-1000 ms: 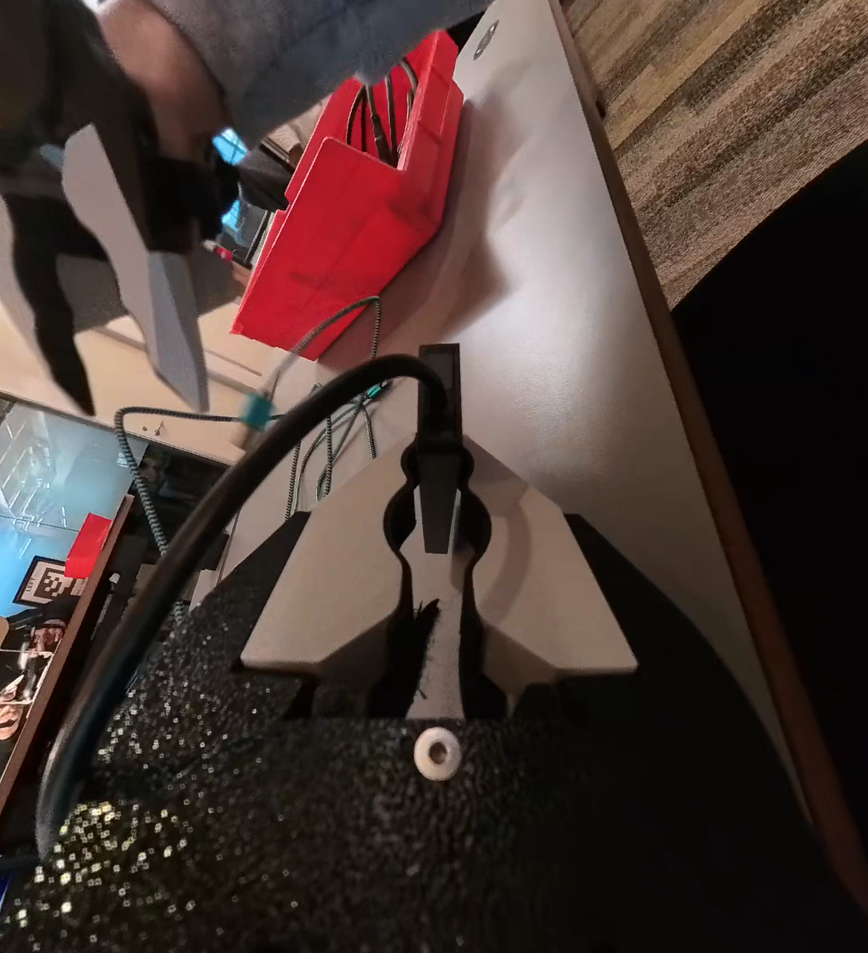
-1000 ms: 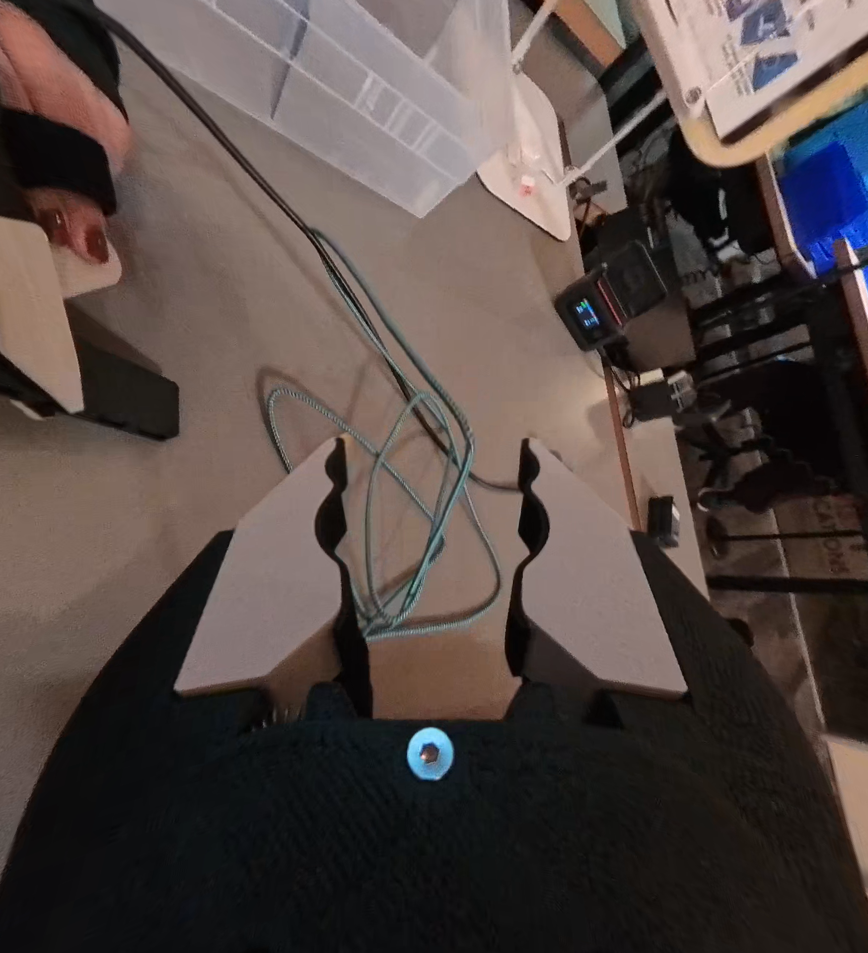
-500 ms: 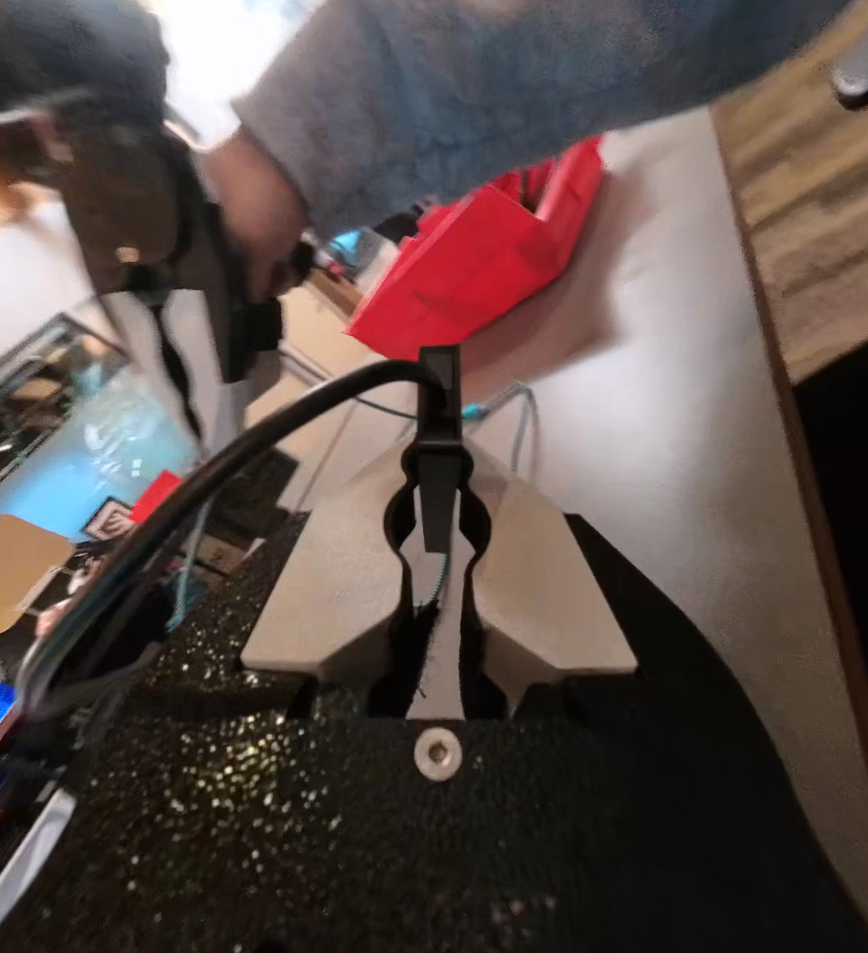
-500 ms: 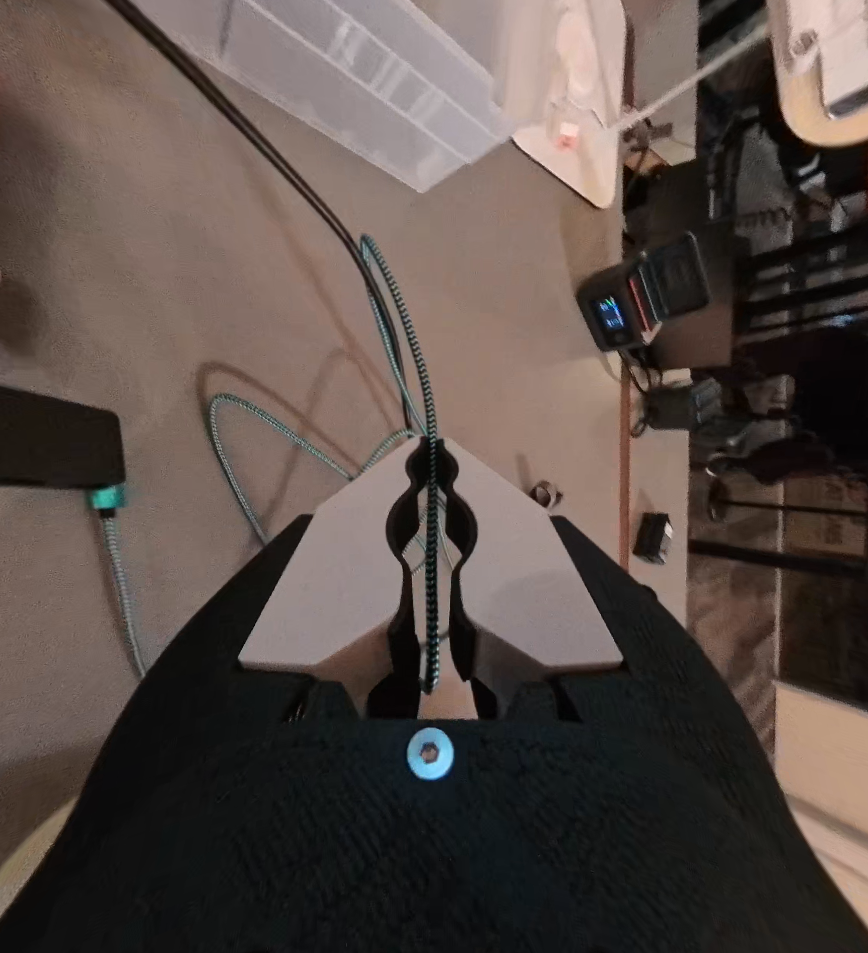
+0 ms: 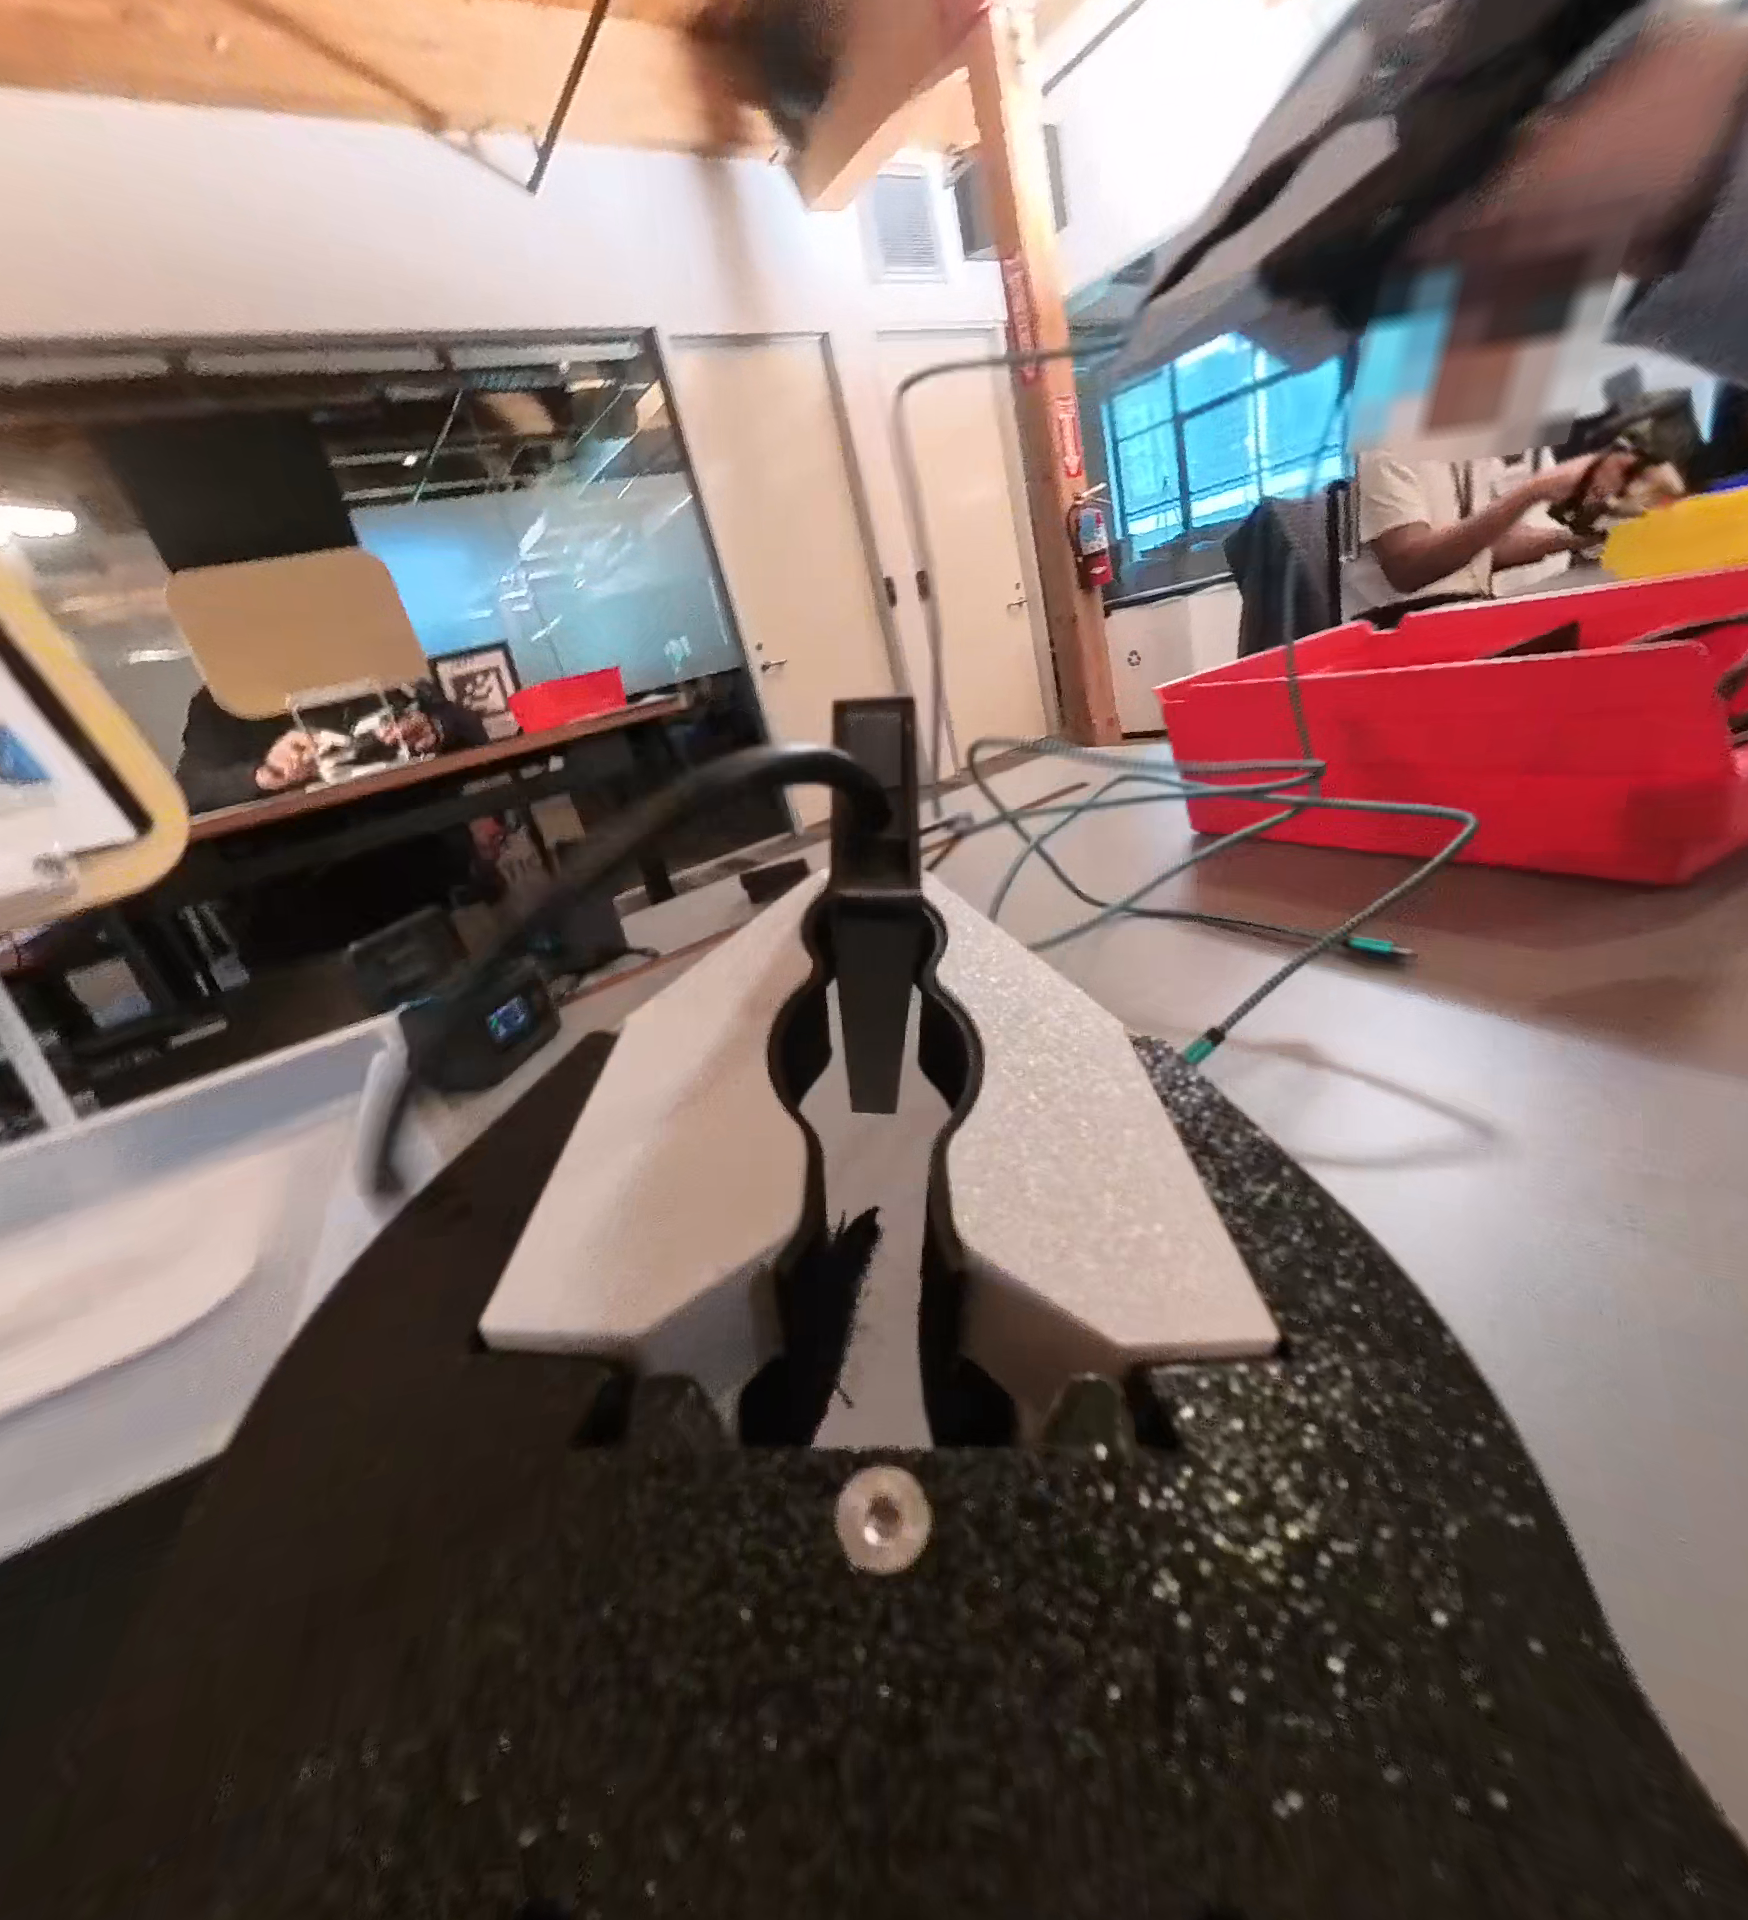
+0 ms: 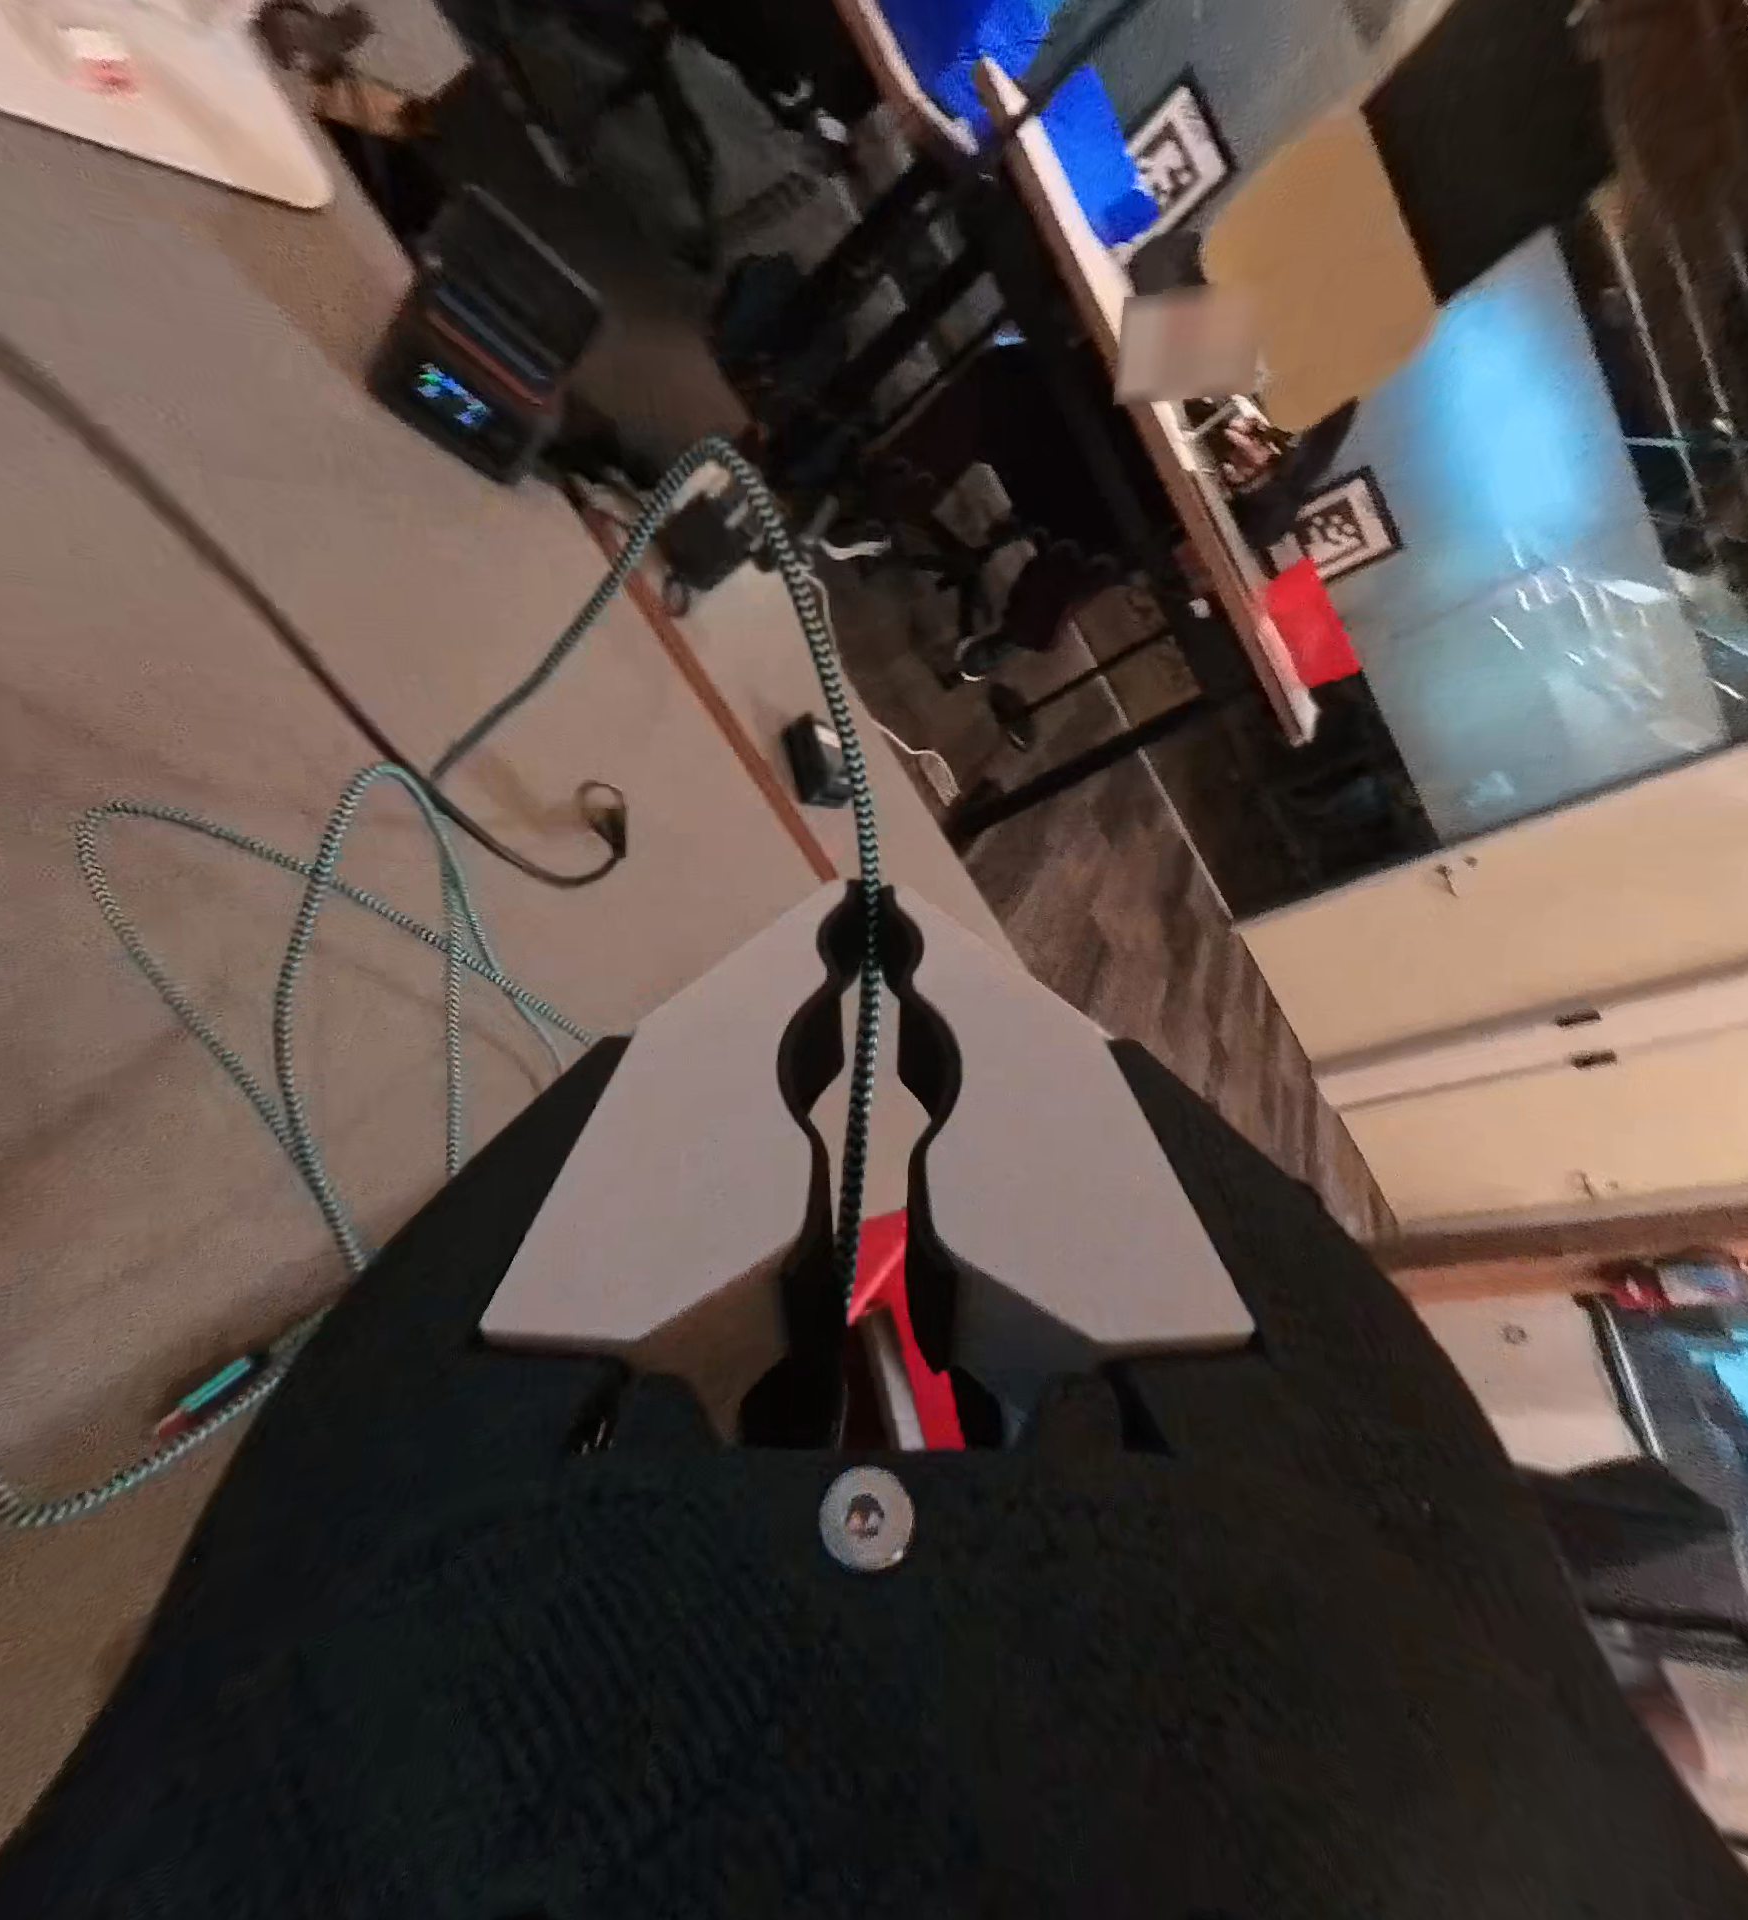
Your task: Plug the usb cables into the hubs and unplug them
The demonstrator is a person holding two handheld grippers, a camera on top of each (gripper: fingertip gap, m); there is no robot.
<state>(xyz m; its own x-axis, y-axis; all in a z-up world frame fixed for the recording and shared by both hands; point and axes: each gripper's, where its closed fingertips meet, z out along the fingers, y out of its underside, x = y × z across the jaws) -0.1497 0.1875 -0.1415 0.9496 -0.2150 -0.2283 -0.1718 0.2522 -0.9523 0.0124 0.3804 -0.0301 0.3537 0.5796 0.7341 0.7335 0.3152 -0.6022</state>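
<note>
In the left wrist view, the left gripper (image 5: 872,904) is clamping a black hub (image 5: 874,831) upright above the surface (image 5: 1472,1195), its black lead (image 5: 662,821) arching off to the left. Braided cables (image 5: 1296,977) are lying beside a red bin (image 5: 1493,769). In the right wrist view, the right gripper (image 6: 868,914) is pinching a braided cable (image 6: 854,790), which is looping down toward the surface (image 6: 122,644).

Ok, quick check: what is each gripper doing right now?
Left gripper: shut on the black hub.
Right gripper: shut on the teal braided cable.
</note>
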